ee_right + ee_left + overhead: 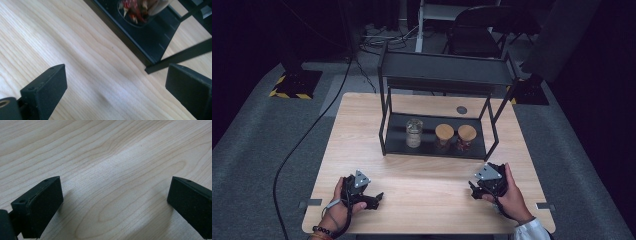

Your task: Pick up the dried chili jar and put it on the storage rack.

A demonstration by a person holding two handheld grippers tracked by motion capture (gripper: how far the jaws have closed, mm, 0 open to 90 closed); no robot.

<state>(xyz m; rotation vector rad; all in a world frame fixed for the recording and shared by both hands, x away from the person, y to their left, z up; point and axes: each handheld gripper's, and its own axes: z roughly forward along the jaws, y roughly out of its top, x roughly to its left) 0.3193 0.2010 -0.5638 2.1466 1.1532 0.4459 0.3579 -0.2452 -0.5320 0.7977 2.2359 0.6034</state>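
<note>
The bench (422,175) carries a black rack (437,85) at its far middle, with bare wood in front of it out to the near edge. On the rack's lower shelf stand three upright jars (441,136) in a row running left to right, well apart from both tools. The left tool (379,197) lies near the front-left, jaws wide and empty. The right tool (472,189) sits front-right, nearest the right jar (140,10), jaws wide, nothing between them.
</note>
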